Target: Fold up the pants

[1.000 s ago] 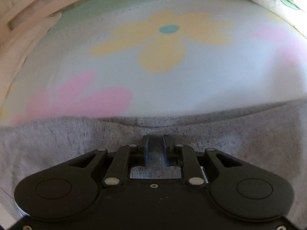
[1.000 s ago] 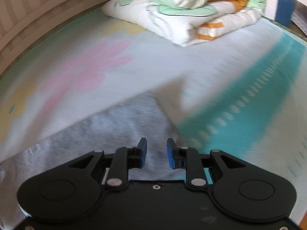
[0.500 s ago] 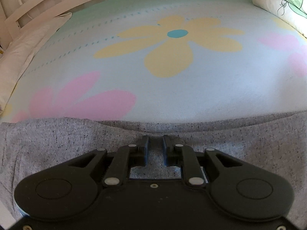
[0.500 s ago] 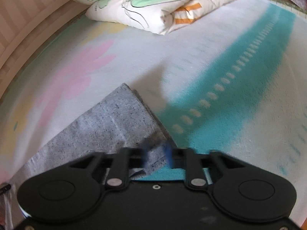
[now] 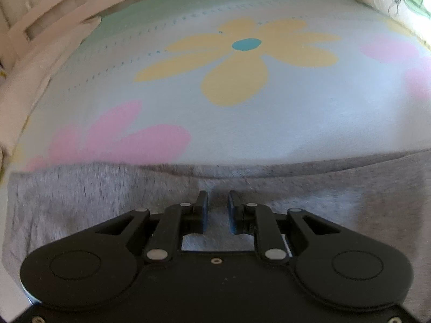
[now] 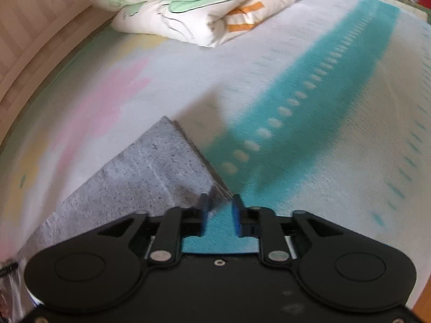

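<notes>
While the heather-grey knit pants [image 5: 336, 196] are lying flat on the bed [image 5: 269, 123], the left gripper [image 5: 217, 212] is hovering over their upper edge with its blue-padded fingers [image 5: 203, 210] standing a little apart and only flat, speckled fabric showing in the gap; whether the pads are pinching any cloth cannot be told. The bed cover is looking soft and fleecy, pale blue-white with a large yellow flower [image 5: 242, 59] around a teal centre and rounded pink petals [image 5: 121, 140]. A slatted, pale wooden bed frame [image 5: 40, 27] is curving along the far edge. In the right wrist view a pointed corner of the pants [image 6: 150, 172] is tapering toward the right gripper [image 6: 220, 212], its layered hem edge reaching the left finger [image 6: 204, 215]. The right gripper's jaws are opening, with mostly the teal stripe [image 6: 309, 123] of the cover showing between them and only the hem's tip at the gap. A puffy folded quilt [image 6: 194, 8], white with green and orange print, is resting well beyond. Compared with half a second ago, the right fingers have parted from a near-closed pinch on the corner, while the left gripper's gap and place are staying unchanged.
</notes>
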A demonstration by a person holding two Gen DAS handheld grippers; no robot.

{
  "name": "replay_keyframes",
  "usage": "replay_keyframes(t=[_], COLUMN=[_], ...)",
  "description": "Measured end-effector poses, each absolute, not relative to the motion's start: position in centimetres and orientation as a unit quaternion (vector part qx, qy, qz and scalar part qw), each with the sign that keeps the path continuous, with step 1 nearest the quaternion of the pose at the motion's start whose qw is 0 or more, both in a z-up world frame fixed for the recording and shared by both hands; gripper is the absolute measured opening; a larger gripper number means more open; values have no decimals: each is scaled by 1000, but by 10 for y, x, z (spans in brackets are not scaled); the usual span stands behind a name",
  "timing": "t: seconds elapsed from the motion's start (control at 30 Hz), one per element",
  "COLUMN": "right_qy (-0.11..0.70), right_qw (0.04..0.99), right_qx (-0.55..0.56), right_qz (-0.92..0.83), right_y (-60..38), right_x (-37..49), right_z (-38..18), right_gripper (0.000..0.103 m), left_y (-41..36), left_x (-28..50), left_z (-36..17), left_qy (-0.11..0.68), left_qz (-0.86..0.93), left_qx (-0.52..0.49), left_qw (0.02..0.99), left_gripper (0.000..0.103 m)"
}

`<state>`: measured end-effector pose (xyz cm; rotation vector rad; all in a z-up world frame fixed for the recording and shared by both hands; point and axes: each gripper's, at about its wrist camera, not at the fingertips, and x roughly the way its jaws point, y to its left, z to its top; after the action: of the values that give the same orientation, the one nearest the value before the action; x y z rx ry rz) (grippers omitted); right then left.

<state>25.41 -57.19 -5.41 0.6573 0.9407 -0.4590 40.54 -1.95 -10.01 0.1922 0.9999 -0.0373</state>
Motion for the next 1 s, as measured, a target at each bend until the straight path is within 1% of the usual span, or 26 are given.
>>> replay_keyframes(t=[0.03,0.2,0.37,0.43,0.7,0.73,0.77,0.8,0.83,1.0], right_qy=[439,430,413,400,351,347,346,345,346,343], right_qw=[812,785,786,784,766,767,769,773,778,806], right_qx=[318,404,420,433,502,504,503,498,491,450], right_qz=[-215,-186,-189,-192,-195,-193,-191,-189,-186,-172], right_y=[-573,-575,-566,-565,-575,-576,-576,-576,-575,-566], right_x=[252,241,245,250,257,257,258,258,258,254], right_z=[-55,-70,-80,-82,-94,-95,-95,-93,-91,-73], right_gripper=[31,34,36,39,40,40,36,20,17,17], left_y=[-19,-26,-43,-53,-112,-120,-127,-135,-143,-179], left_x=[402,383,369,364,351,351,352,353,355,363], left_z=[-98,-90,-77,-69,-53,-52,-53,-54,-55,-66], left_qy=[479,472,462,455,437,437,439,440,441,453], left_qz=[-19,-34,-61,-80,-129,-134,-136,-137,-138,-145], left_qx=[83,78,77,77,92,91,91,92,91,96], left_qw=[874,877,881,883,885,885,884,882,882,874], left_gripper=[26,26,26,26,26,26,26,26,26,26])
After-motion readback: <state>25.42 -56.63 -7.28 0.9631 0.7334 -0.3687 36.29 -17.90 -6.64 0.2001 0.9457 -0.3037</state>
